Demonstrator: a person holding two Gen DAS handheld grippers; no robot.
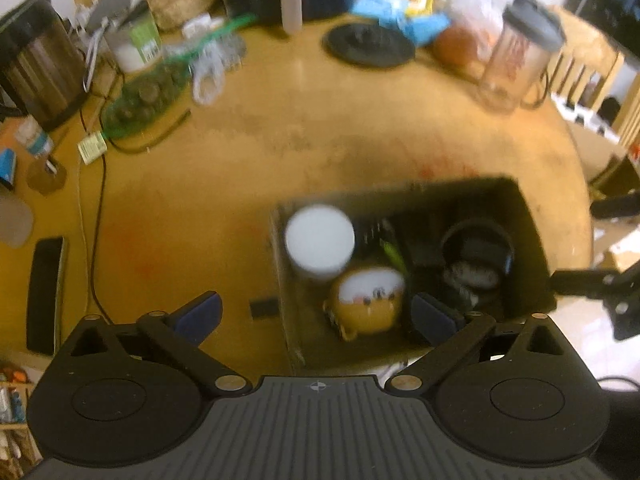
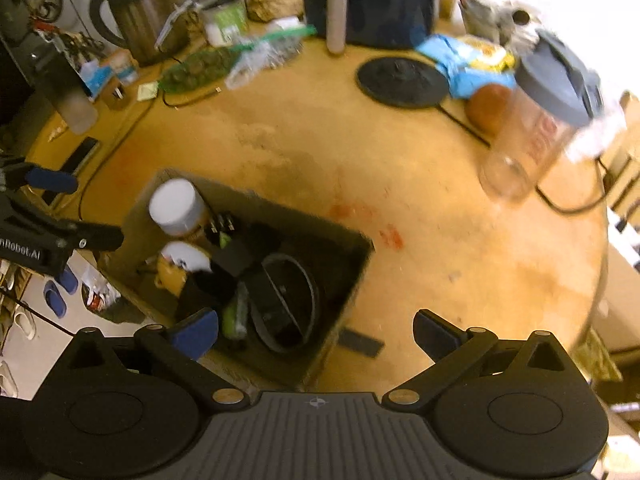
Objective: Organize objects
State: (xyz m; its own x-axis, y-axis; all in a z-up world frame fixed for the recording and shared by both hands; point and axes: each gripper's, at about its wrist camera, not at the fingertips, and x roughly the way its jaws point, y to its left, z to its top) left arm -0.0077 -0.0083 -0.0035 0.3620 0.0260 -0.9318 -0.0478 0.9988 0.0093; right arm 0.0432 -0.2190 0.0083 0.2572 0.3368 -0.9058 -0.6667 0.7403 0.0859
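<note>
Left wrist view: left gripper (image 1: 316,314) w/ fingers wide apart, nothing btwn them, hanging over the cardboard box (image 1: 516,200) on the wooden table (image 1: 240,152). White-lid jar (image 1: 320,238) stands upright in its corner, prob. to save room; yellow toy (image 1: 366,300) just beside it.

Right wrist view: right gripper (image 2: 316,334) also spread, empty, above box's near edge. Black round item (image 2: 284,300) fills the other half.

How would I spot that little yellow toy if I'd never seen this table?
Find the round wooden table, then the open cardboard box at its near edge. In the box's left part, just in front of the white-lidded jar, lies the toy: the only yellow thing there, with a white top, among dark items.
</note>
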